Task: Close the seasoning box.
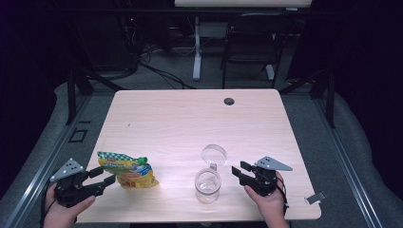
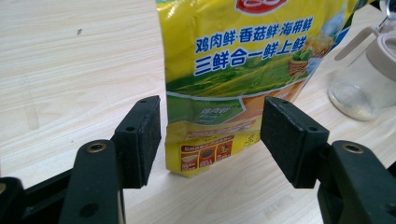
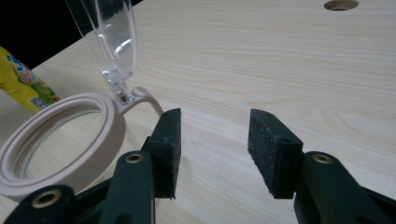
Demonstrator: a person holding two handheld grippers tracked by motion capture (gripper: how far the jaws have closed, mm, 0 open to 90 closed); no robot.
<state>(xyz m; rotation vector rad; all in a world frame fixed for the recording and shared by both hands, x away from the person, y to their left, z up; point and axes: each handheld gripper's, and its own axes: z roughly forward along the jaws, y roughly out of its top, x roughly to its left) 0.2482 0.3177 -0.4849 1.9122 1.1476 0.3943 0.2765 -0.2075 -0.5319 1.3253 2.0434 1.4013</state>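
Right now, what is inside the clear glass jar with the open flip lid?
The clear glass jar holds a thin whitish layer at its bottom, seen in the left gripper view. What it is cannot be told.

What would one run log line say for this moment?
left tongs: open around pouch base | right tongs: open, empty, beside jar | jar lid: flipped open

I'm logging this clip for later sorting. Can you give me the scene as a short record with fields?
surface: pale wooden table
pouch: yellow and green plastic spouted pouch, standing between the open jaws of the left hand-held gripper, pads not pressing it
jar: clear glass jar with beige rim, hinged clear lid flipped open
right hand-held gripper: open, beside jar, holding nothing
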